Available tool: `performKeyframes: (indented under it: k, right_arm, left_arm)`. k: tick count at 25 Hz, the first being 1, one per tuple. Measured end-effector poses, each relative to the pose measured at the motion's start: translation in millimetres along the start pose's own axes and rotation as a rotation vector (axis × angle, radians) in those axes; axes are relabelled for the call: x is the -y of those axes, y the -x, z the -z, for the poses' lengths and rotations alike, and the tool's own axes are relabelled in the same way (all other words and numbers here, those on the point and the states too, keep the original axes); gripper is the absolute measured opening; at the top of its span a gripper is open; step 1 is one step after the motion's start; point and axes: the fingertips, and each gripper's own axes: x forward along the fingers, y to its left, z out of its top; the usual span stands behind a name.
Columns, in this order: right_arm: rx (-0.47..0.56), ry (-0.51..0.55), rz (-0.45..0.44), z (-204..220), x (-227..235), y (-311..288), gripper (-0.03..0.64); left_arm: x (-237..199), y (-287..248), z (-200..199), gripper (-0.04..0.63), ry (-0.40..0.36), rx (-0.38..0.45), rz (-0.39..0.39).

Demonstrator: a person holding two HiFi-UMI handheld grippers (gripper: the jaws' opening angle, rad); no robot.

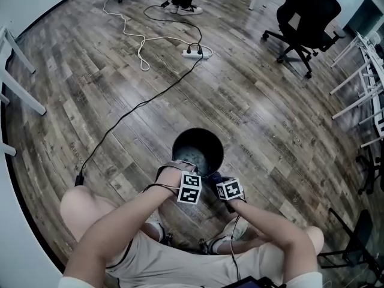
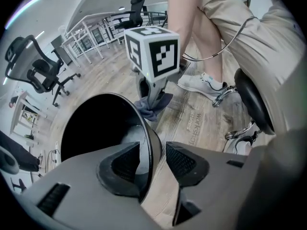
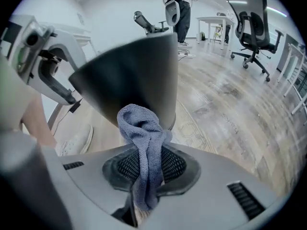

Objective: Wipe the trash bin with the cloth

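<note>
A black round trash bin (image 1: 207, 138) stands on the wooden floor just in front of my knees. My left gripper (image 1: 180, 167) reaches down over its near rim; in the left gripper view the rim (image 2: 149, 133) passes between the jaws of the left gripper (image 2: 152, 159), whose pads stand apart from it. My right gripper (image 3: 146, 164) is shut on a grey-blue cloth (image 3: 144, 138), which bunches up against the outside wall of the bin (image 3: 139, 75). The same cloth (image 2: 151, 107) hangs below the right gripper's marker cube (image 2: 153, 51), beside the bin's rim.
A white power strip (image 1: 197, 53) with black and white cables lies on the floor beyond the bin. Black office chairs (image 1: 306, 17) stand at the far right, white table legs (image 1: 18, 71) at the left. A standing person's shoes (image 1: 186, 8) show at the top. My shoe (image 2: 201, 85) is near the bin.
</note>
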Motion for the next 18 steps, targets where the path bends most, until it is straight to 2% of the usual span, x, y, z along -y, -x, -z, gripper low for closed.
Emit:
performKeyframes:
  k: [5, 8, 10, 12, 14, 18]
  right_arm:
    - [0.034, 0.001, -0.026, -9, -13, 47, 0.075]
    - [0.086, -0.023, -0.038, -24, -24, 70, 0.075]
    - [0.130, -0.093, -0.050, -32, -31, 85, 0.075]
    - [0.169, -0.148, -0.061, -42, -38, 98, 0.075]
    - [0.189, -0.146, -0.057, -51, -43, 105, 0.075]
    - [0.185, -0.083, -0.028, -56, -47, 108, 0.075]
  left_arm:
    - [-1, 9, 3, 0.169, -0.020, -0.001, 0.012]
    - [-1, 10, 18, 0.172, -0.134, -0.088, -0.015]
    - [-1, 8, 26, 0.172, -0.178, -0.126, -0.029]
    - [1, 7, 26, 0.172, -0.149, -0.104, -0.008]
    - [3, 6, 28, 0.170, -0.125, -0.089, 0.009]
    - [6, -4, 34, 0.143, -0.182, -0.131, -0.019]
